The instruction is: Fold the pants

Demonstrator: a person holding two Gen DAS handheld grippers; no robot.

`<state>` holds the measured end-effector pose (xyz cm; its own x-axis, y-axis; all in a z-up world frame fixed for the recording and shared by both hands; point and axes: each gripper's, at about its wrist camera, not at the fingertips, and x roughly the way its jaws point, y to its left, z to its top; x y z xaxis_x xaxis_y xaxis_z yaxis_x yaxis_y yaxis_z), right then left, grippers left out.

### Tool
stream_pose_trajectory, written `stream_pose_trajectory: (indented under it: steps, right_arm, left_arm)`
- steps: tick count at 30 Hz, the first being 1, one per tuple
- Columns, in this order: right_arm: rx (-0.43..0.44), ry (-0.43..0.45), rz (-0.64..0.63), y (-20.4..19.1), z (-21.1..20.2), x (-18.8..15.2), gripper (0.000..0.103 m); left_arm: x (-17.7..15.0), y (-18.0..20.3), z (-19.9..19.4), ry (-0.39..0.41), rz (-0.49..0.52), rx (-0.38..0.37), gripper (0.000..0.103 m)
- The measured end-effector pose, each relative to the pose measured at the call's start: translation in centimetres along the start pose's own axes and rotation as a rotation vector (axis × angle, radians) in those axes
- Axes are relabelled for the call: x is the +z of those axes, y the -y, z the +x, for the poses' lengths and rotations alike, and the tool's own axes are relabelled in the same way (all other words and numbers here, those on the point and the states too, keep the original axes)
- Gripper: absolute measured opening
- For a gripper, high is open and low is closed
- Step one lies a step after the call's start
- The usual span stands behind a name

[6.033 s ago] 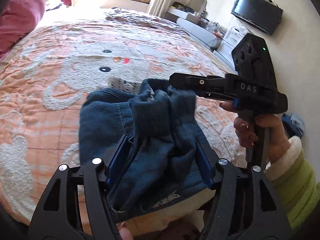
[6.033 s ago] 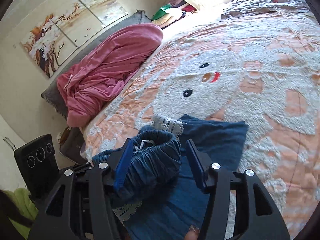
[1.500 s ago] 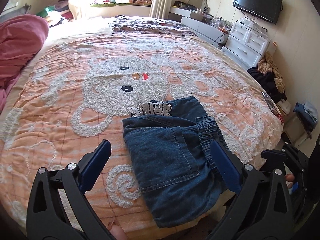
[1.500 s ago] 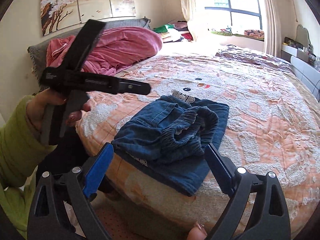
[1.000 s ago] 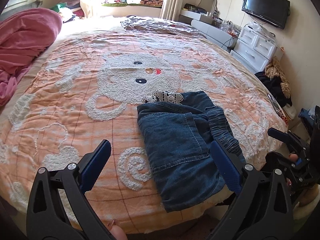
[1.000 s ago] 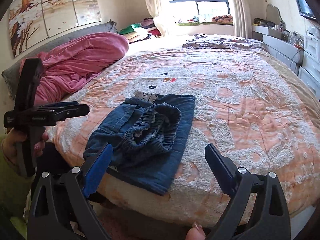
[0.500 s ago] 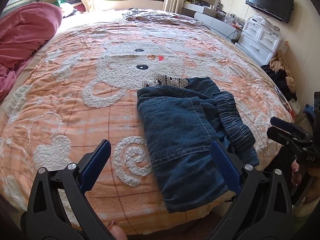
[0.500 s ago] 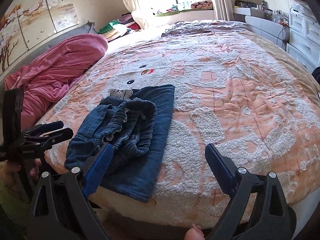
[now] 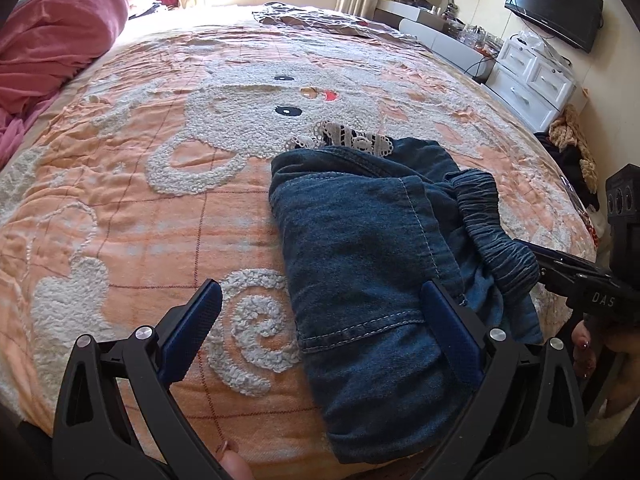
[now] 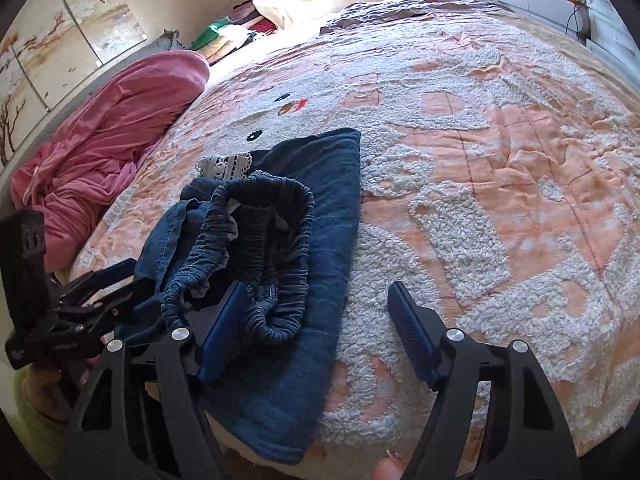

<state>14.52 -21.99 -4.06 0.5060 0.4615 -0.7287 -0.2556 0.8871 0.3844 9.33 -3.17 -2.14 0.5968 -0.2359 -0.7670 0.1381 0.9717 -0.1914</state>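
pants [image 9: 372, 264]: lying folded at the bed [image 9: 132, 216] edge, 5 o'clock of the bear face
left gripper [image 9: 320, 320]: wide open, nothing held
right gripper [image 10: 316, 320]: closing, lowered beside the waistband since a second ago, nothing gripped yet
meaning: regrasp likely coming

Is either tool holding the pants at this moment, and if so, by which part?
Nothing is held. The left tool is open above the pants. The right tool is closing over the elastic waistband, but its pads do not press the cloth yet.

Left gripper [image 9: 316, 322] spread wide, right gripper [image 10: 318, 310] tilted downward, jaws closing
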Motion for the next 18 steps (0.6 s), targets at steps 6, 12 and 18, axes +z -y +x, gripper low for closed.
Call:
stream_pose_trajectory:
  steps: [6,12,18]
  right_arm:
    - [0.051,-0.01,0.04,0.7,0.7,0.2,0.068]
    - [0.144,-0.03,0.06,1.0,1.5,0.4,0.037]
    - [0.105,0.038,-0.017,-1.2,0.2,0.3,0.016]
  left_arm:
    - [-0.2,-0.1,0.9,-0.016,-0.05,-0.065,0.085]
    - [-0.2,0.8,1.3,-0.026,-0.055,-0.125,0.048]
    - [0.4,2.0,-0.2,0.033,0.002,-0.092,0.022]
